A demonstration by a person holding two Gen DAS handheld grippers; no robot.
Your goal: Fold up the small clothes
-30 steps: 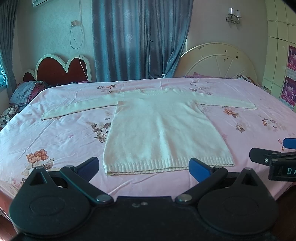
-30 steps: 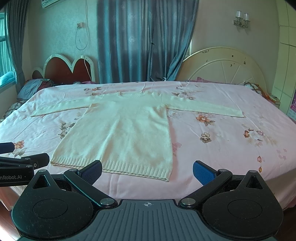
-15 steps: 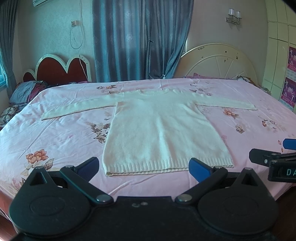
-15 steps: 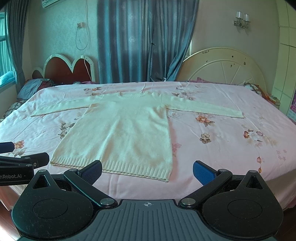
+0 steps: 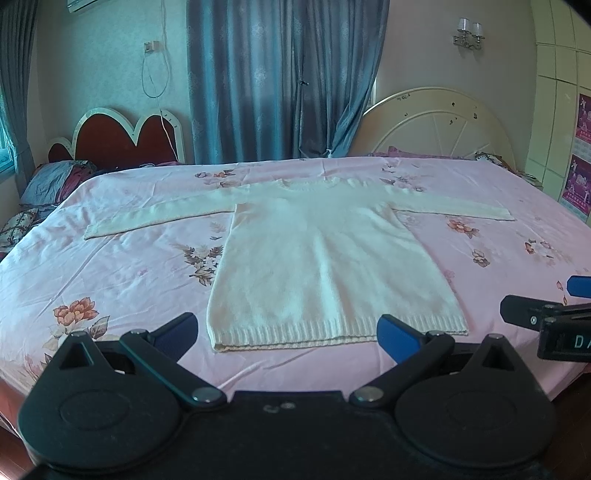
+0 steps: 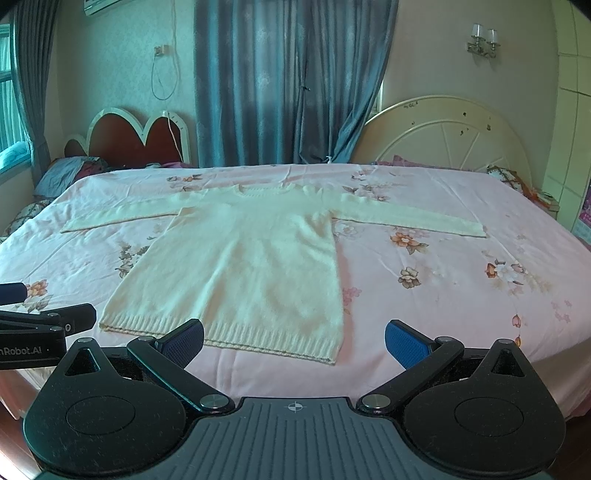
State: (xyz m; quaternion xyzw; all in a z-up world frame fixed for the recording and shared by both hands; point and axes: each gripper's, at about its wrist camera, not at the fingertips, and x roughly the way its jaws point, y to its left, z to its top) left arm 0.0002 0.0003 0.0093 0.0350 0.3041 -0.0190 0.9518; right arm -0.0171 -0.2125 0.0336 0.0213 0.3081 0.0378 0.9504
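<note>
Sweater, cream knit, lies flat on the pink floral bed, hem nearest, sleeves spread. Left hand-held gripper and right hand-held gripper hover at the bed's near edge, jaws wide, empty. Beyond: headboards, blue curtains. Wall posters are cut off.

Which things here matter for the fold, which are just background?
Job:
cream sweater, flat, sleeves spread
left gripper, open
right gripper, open
pink floral bedsheet, the work surface

Background:
pillows
blue curtains
wall lamp
</note>
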